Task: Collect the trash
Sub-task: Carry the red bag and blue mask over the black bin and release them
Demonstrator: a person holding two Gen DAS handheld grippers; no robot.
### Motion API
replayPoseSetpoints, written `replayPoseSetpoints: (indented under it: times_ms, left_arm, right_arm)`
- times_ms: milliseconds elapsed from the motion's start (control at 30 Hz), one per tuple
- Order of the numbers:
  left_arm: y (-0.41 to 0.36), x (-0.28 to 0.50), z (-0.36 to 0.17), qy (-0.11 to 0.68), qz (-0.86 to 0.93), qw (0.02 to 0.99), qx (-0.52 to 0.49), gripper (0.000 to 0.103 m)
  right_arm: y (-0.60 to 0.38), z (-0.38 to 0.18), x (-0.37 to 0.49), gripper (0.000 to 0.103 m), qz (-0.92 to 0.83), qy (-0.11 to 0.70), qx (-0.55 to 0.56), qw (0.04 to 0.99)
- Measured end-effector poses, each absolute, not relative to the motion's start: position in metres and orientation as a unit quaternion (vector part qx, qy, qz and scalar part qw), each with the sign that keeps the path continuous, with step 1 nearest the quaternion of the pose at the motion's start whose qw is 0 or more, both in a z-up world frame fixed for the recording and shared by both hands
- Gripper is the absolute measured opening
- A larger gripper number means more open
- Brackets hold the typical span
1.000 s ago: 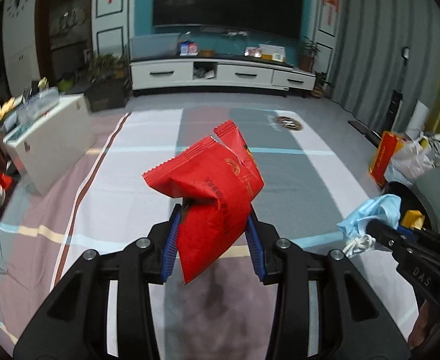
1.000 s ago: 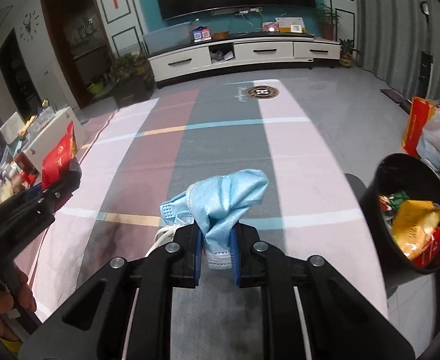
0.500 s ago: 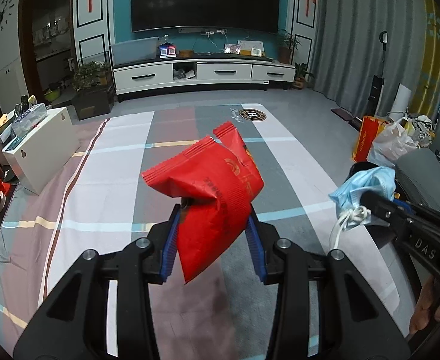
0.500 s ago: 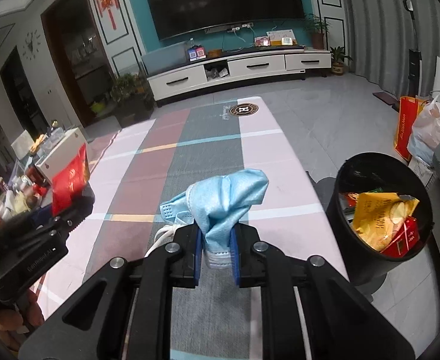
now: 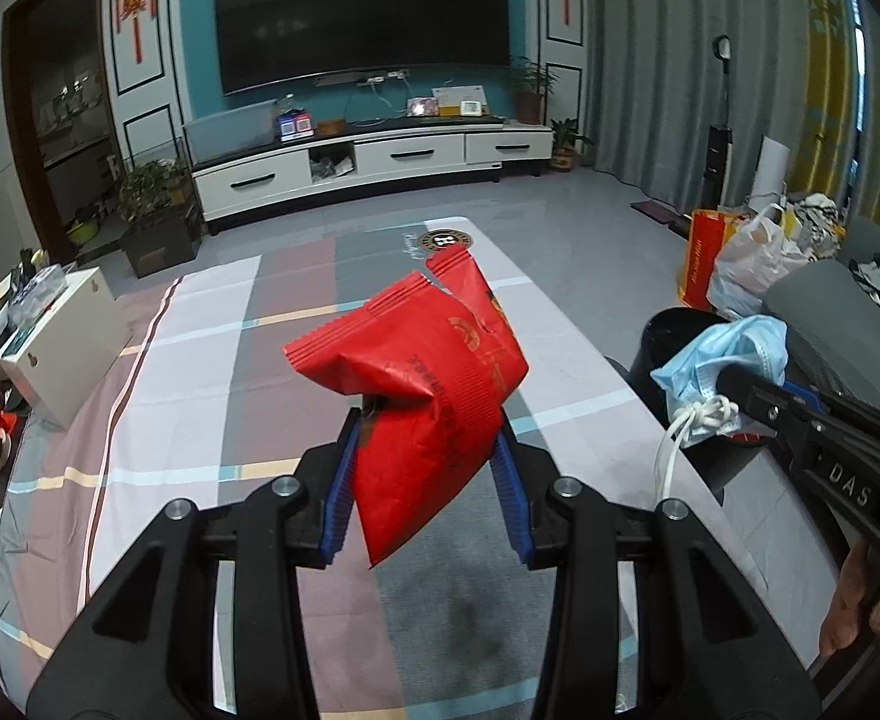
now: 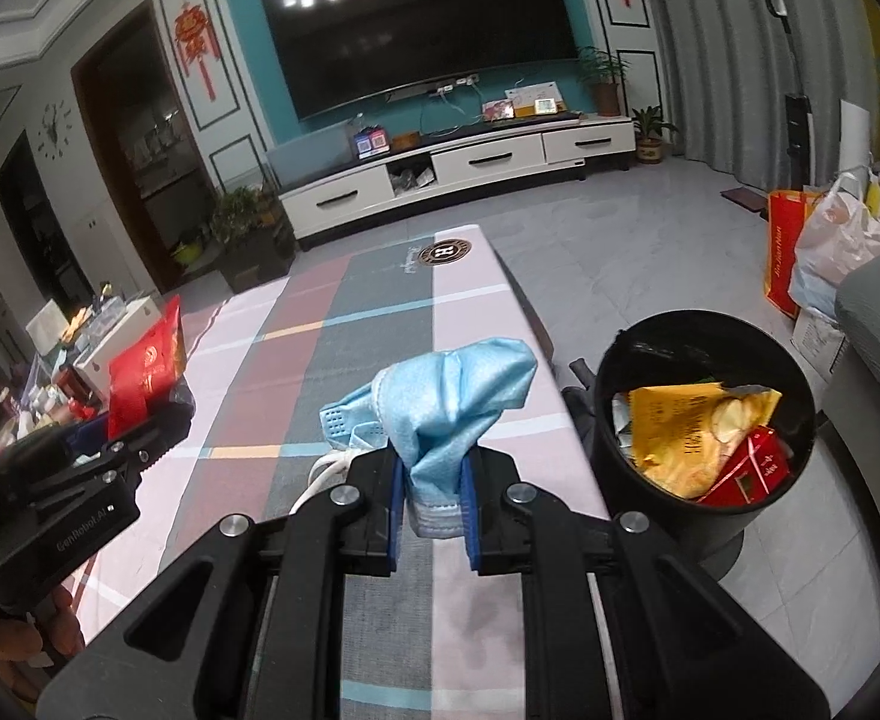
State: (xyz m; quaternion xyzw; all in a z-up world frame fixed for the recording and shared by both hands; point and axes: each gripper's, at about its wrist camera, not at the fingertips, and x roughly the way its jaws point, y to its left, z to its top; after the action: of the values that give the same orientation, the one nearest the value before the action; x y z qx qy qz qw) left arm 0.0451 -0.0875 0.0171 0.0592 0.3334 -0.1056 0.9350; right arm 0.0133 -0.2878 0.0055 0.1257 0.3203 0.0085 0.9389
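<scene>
My left gripper (image 5: 425,480) is shut on a crumpled red snack wrapper (image 5: 422,378), held in the air above the striped tablecloth (image 5: 200,372). A crumpled blue face mask (image 6: 446,396) with white ear loops is pinched in my right gripper (image 6: 434,498), also above the table. To the right of the table's edge stands a black trash bin (image 6: 704,420) on the floor, holding a yellow packet and red wrappers. In the left wrist view the mask (image 5: 722,366) hangs in front of that bin (image 5: 674,336). The right wrist view shows the red wrapper (image 6: 146,372) at far left.
A white box (image 5: 68,336) and small clutter sit at the table's left side. On the floor to the right are a red shopping bag (image 6: 785,252), plastic bags (image 6: 842,240) and a grey sofa (image 6: 878,324). A white TV cabinet (image 5: 374,162) stands against the far wall.
Both grippers have risen and shifted toward the table's right edge with their loads. The bin now looms larger and closer in the right wrist view. Grips are unchanged.
</scene>
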Motion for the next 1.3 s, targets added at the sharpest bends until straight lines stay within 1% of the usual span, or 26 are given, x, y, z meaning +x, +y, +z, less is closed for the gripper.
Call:
replayPoseSetpoints:
  times_ms: [733, 1100, 1300]
  left_arm:
    - [-0.192, 0.049, 0.021, 0.325, -0.194, 0.918, 0.116, 0.042]
    - [-0.258, 0.078, 0.013, 0.349, -0.281, 0.887, 0.112, 0.042]
    - [-0.293, 0.092, -0.001, 0.36, -0.308, 0.872, 0.125, 0.042]
  right_arm:
    - [-0.394, -0.003, -0.022, 0.016, -0.075, 0.29, 0.205, 0.932]
    - [-0.455, -0.007, -0.041, 0.016, -0.135, 0.261, 0.244, 0.924]
    - [-0.466, -0.019, -0.036, 0.016, -0.146, 0.277, 0.237, 0.92]
